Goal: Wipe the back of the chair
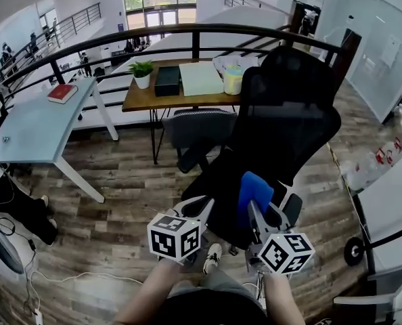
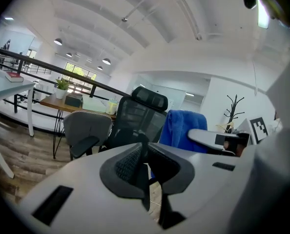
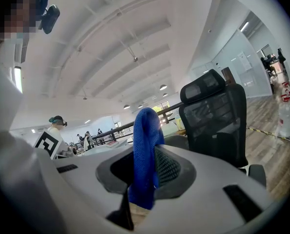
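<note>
White left gripper is held at the near left, its 2 jaws pressed together. Just right of it, the right gripper pinches a blue cloth that stands upright. The black mesh chair stands just beyond, apart from the cloth.

The office chair stands right ahead of me. Just before it is my right gripper, with the cloth pinched between its jaws. My left gripper sits beside it on the left, jaws together on nothing. Behind the office chair and to its left, a second chair is drawn up to a desk. The desk carries, left to right, a plant, a box, a pad and a container. Further left stands a table with a book on it. A railing runs behind both.
</note>
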A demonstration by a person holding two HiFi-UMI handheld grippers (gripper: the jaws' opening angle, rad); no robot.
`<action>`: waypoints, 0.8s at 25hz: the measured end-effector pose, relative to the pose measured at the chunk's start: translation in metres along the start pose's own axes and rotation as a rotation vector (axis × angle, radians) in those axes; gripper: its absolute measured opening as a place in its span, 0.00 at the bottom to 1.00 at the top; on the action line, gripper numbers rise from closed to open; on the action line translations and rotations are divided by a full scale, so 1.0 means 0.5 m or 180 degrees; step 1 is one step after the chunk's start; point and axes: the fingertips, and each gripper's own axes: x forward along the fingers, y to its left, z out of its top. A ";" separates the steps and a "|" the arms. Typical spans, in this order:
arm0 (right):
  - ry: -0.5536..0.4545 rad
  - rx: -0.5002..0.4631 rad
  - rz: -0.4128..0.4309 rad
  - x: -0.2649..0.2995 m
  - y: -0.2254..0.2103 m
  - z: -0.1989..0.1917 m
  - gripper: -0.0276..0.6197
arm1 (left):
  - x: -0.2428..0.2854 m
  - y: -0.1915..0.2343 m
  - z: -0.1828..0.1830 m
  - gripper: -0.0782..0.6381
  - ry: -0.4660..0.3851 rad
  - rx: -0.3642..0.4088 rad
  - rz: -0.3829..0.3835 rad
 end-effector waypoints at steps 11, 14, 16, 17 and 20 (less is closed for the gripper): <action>-0.0245 -0.0027 -0.0292 0.161 -0.215 0.165 0.17 | 0.302 0.017 0.168 0.17 0.0013 0.0218 -0.0301; -0.0265 -0.0004 -0.0425 0.183 -0.277 0.192 0.17 | 0.374 0.007 0.194 0.17 0.0042 0.0263 -0.0397; -0.0286 0.0026 -0.0504 0.193 -0.310 0.207 0.17 | 0.410 -0.003 0.204 0.17 0.0077 0.0292 -0.0457; -0.0300 0.0043 -0.0537 0.196 -0.324 0.214 0.17 | 0.425 -0.007 0.208 0.17 0.0097 0.0302 -0.0481; -0.0352 0.0072 -0.0620 0.206 -0.358 0.236 0.17 | 0.464 -0.013 0.220 0.17 0.0150 0.0330 -0.0535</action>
